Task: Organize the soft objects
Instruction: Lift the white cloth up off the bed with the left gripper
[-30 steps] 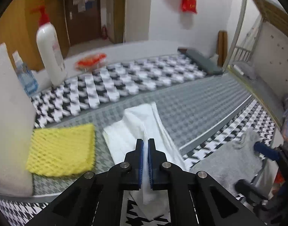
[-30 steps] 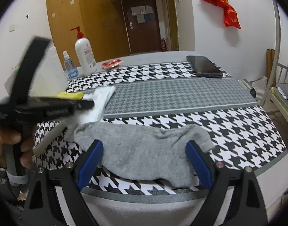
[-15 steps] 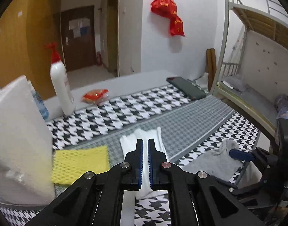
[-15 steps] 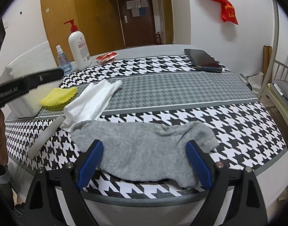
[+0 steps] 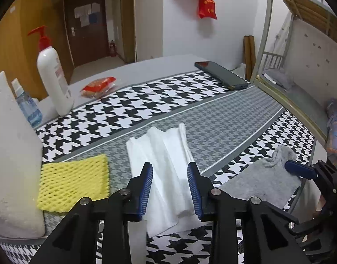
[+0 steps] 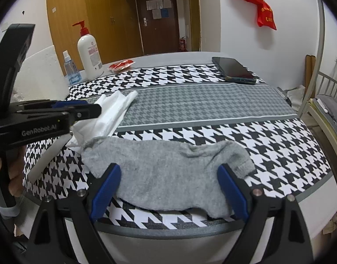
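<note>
A white folded cloth (image 5: 164, 145) lies flat on the grey band of the houndstooth tablecloth (image 5: 223, 118). My left gripper (image 5: 169, 169) hovers over its near end, its jaws opening, the cloth below and between them but not pinched. To its left lies a yellow foam net (image 5: 73, 180). A grey sock (image 6: 168, 154) is spread near the table's front edge. My right gripper (image 6: 168, 169) stands wide open, one finger at each side of the sock, not pressing it. The right wrist view shows the left gripper (image 6: 76, 110) side-on, held by a hand (image 6: 14, 176), over the white cloth (image 6: 111, 110).
A white foam block (image 5: 12, 154) stands at the left. Behind it are a pump bottle (image 5: 54, 81) and a small spray bottle (image 5: 28, 107). A red packet (image 5: 98, 87) and a phone (image 5: 221, 76) lie at the back. A bunk bed frame (image 5: 263, 50) is to the right.
The left gripper's jaws were shut on the white cloth and have since parted, letting it go; the cloth now lies flat. The right gripper and the sock have stayed put.
</note>
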A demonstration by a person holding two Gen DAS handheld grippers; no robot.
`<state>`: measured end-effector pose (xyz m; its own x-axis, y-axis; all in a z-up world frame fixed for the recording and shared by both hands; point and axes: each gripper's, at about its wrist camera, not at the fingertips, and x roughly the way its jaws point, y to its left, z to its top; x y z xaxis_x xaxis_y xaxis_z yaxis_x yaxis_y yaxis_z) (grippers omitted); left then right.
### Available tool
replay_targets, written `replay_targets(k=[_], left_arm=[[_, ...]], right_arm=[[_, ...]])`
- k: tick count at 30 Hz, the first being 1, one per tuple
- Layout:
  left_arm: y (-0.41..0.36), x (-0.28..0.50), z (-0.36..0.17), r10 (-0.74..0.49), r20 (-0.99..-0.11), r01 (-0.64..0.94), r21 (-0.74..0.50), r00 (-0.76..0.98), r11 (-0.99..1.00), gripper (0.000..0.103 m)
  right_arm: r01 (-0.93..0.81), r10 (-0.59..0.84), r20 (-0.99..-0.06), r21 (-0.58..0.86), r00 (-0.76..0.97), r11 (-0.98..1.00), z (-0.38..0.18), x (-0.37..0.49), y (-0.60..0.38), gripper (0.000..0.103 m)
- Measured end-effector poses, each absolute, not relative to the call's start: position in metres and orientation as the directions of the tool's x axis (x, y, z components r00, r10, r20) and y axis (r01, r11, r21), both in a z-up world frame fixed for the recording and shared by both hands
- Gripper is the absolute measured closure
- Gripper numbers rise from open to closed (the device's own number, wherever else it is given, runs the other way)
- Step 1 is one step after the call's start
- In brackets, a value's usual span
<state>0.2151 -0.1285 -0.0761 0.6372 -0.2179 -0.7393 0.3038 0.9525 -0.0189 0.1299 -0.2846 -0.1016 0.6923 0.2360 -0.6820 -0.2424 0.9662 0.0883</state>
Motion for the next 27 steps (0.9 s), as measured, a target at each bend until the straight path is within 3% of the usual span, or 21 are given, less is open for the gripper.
replay_targets(k=[6,17,19,20,27], left_arm=[[-0.132,0.224,-0.086,-0.205,-0.771,0.299,-0.02,0.603,0.954,0.059],[-0.135,0.232,-0.096,-0.21,-0.793,0.328,-0.013,0.573,0.945,0.06],[-0.133,0.232,-0.096,-0.222,-0.787,0.334,-0.021,0.575,0.942,0.077],[-0.132,0.234,-0.095,-0.225,-0.786,0.334,-0.025,0.576,0.942,0.092],[-0.122,0.227,-0.083,-0.268,-0.722,0.341,-0.047,0.638,0.939,0.096]], right_arm=[[-0.247,0.243,-0.676,0.093,0.695,0.965,-0.102,0.129,-0.285,0.01],[-0.241,0.241,-0.678,0.096,0.694,0.966,-0.102,0.128,-0.285,0.009],[-0.239,0.24,-0.679,0.097,0.694,0.966,-0.102,0.129,-0.284,0.009],[-0.237,0.239,-0.68,0.098,0.693,0.967,-0.102,0.129,-0.284,0.009],[-0.224,0.215,-0.695,0.079,0.686,0.971,-0.102,0.133,-0.28,0.008]])
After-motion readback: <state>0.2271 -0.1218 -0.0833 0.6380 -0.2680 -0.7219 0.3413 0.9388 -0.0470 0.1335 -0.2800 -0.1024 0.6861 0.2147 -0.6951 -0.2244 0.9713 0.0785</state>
